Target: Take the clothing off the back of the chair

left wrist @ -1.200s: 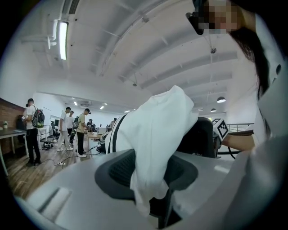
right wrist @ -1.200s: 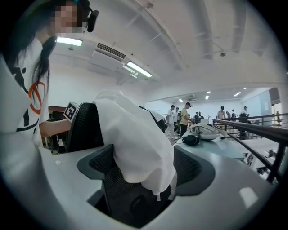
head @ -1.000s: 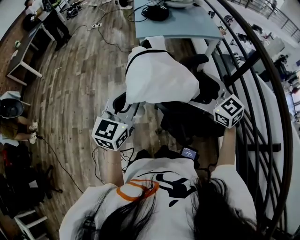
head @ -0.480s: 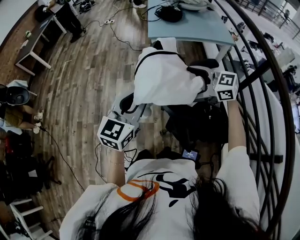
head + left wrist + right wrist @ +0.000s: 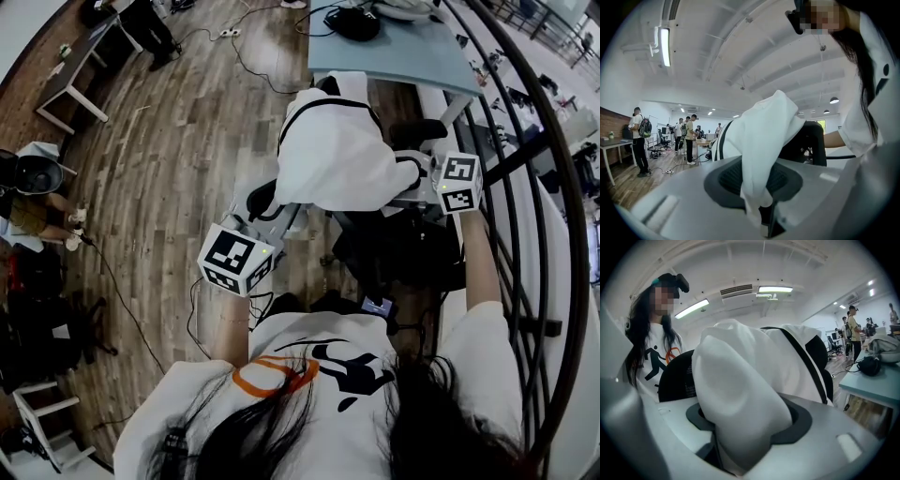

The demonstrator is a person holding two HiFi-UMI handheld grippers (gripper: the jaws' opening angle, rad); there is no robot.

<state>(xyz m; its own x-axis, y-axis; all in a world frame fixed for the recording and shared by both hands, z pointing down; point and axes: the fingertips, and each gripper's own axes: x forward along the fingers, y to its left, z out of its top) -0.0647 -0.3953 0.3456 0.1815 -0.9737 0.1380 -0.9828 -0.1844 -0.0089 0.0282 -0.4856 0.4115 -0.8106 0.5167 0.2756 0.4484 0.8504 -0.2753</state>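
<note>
A white garment with black stripes [image 5: 336,150] hangs spread between my two grippers above a black office chair [image 5: 398,246]. My left gripper [image 5: 265,208] holds its lower left edge; in the left gripper view the white cloth [image 5: 761,154] runs down into the shut jaws. My right gripper [image 5: 412,184] pinches the right side; in the right gripper view a thick fold of the garment [image 5: 740,399] fills the shut jaws, with the chair back [image 5: 677,376] behind it.
A light blue desk [image 5: 375,47] with a black bag stands just beyond the chair. A curved black railing [image 5: 548,216] runs down the right. Cables [image 5: 122,281] lie across the wooden floor at left. People stand at the far tables [image 5: 689,136].
My right gripper has risen and moved inward toward the garment's right side, lifting it. The garment has shifted slightly rightward and up off the chair. My left gripper has barely moved.
</note>
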